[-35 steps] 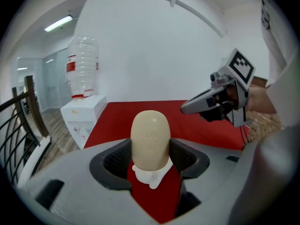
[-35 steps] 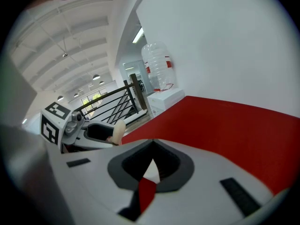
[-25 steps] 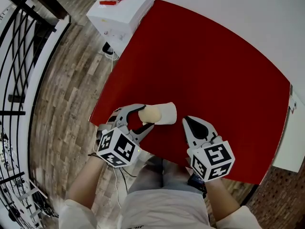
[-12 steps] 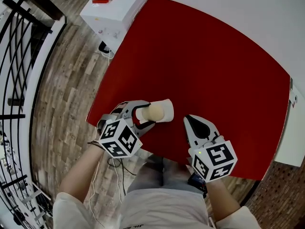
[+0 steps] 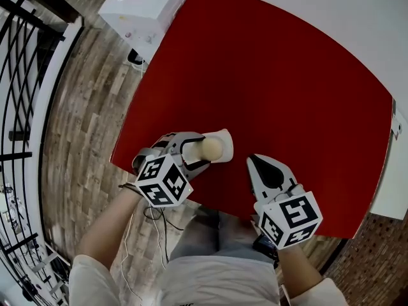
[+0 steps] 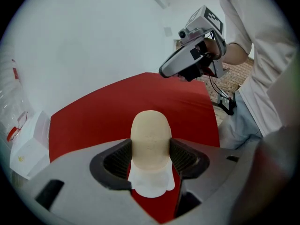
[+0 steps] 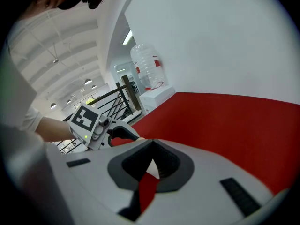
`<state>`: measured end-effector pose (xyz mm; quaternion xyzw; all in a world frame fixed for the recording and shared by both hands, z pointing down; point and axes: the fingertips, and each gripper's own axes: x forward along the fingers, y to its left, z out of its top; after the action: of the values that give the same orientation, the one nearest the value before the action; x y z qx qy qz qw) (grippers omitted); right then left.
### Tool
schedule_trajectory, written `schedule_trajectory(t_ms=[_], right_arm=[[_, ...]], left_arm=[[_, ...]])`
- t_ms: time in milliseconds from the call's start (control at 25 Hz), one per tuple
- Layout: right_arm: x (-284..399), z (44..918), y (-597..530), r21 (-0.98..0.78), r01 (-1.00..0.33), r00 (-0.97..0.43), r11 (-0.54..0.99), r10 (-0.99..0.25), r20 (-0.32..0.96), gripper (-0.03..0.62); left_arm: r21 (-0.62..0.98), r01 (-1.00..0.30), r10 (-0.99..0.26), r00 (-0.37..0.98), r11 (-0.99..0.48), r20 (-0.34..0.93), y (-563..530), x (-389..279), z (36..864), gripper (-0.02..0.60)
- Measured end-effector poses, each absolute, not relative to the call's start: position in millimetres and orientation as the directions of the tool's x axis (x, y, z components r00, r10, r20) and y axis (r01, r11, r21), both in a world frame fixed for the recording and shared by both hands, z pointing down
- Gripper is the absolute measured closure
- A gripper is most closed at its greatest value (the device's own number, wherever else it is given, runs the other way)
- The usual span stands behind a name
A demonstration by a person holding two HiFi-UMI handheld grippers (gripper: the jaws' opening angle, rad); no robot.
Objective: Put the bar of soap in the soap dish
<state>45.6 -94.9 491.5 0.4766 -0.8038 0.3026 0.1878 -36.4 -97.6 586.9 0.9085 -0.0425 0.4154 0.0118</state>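
Note:
The beige bar of soap [image 5: 210,148] [image 6: 150,139] sits between the pads of my left gripper [image 5: 205,150] [image 6: 150,149], which is shut on its sides. Just under it lies the white soap dish [image 5: 225,138] [image 6: 151,185] on the red table [image 5: 274,75], near the front left edge. The soap hangs low over the dish; I cannot tell whether they touch. My right gripper [image 5: 257,162] [image 7: 151,162] hovers to the right of the dish, jaws together with nothing between them. In the left gripper view it shows at the upper right [image 6: 185,64].
A white box [image 5: 143,11] with a red item on top stands on the floor off the table's far left corner. A black railing [image 5: 25,75] runs along the left. A large water bottle [image 7: 147,67] stands beyond the table. A white wall bounds the far side.
My left gripper has sunk and shifted right with the soap, which now lies over the dish rather than beside its left end. The right gripper has hardly moved.

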Motion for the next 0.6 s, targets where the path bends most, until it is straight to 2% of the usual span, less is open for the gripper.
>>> schedule_trajectory(t_ms=[600], right_arm=[[47.6, 503.6, -97.8, -0.328, -0.881, -0.473, 0.341, -0.648, 0.596, 0.591]], left_arm=[[0.022, -0.033, -0.003, 0.632, -0.999, 0.775, -96.8, -31.7, 609.9, 0.321]])
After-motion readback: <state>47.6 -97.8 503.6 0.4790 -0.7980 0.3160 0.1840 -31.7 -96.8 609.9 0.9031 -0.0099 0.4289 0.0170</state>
